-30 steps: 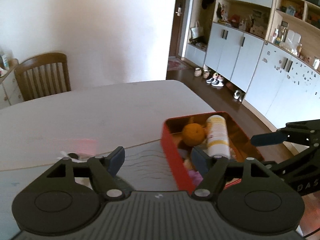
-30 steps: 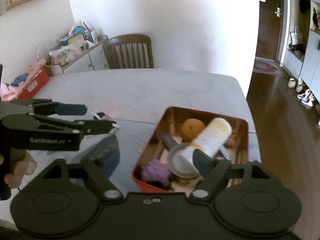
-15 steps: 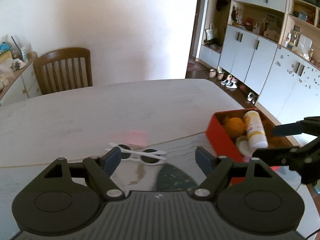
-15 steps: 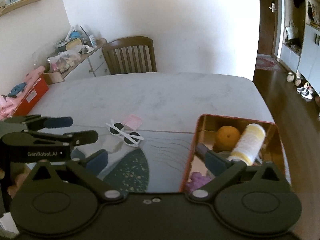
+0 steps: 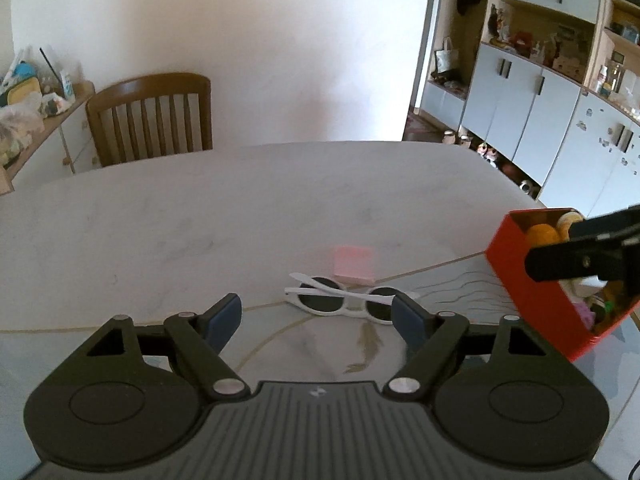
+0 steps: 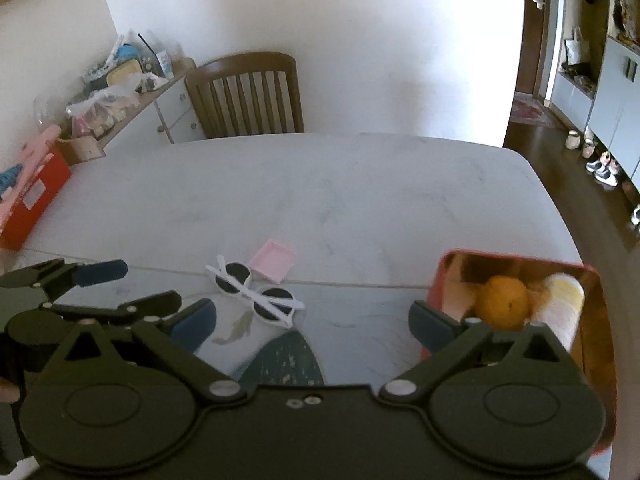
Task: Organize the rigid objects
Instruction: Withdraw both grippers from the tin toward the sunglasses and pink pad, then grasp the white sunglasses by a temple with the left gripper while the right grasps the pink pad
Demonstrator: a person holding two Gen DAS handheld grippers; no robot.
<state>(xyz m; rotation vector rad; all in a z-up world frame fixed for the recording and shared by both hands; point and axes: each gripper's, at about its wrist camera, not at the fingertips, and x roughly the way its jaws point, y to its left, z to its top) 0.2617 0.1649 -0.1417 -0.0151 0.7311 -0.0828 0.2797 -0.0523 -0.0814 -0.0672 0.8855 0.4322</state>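
Note:
White-framed sunglasses (image 5: 344,300) lie folded on the table, just beyond my open, empty left gripper (image 5: 318,318); they also show in the right wrist view (image 6: 256,294). A pink pad (image 5: 354,265) lies right behind them, also in the right wrist view (image 6: 273,260). A red tin (image 6: 516,280) at the right holds an orange (image 6: 504,300) and a white bottle (image 6: 560,304); it also shows in the left wrist view (image 5: 532,280). My right gripper (image 6: 312,322) is open and empty, its right finger at the tin's near corner.
A wooden chair (image 5: 152,116) stands at the table's far edge. A cluttered sideboard (image 6: 120,84) and a red box (image 6: 28,200) are at the left. Cabinets (image 5: 540,80) and shoes line the right wall. A patterned mat (image 6: 280,360) lies under the grippers.
Both grippers have swung left, away from the tin. The sunglasses and pink pad have come into the middle of both views, and the tin has shifted to the right edge.

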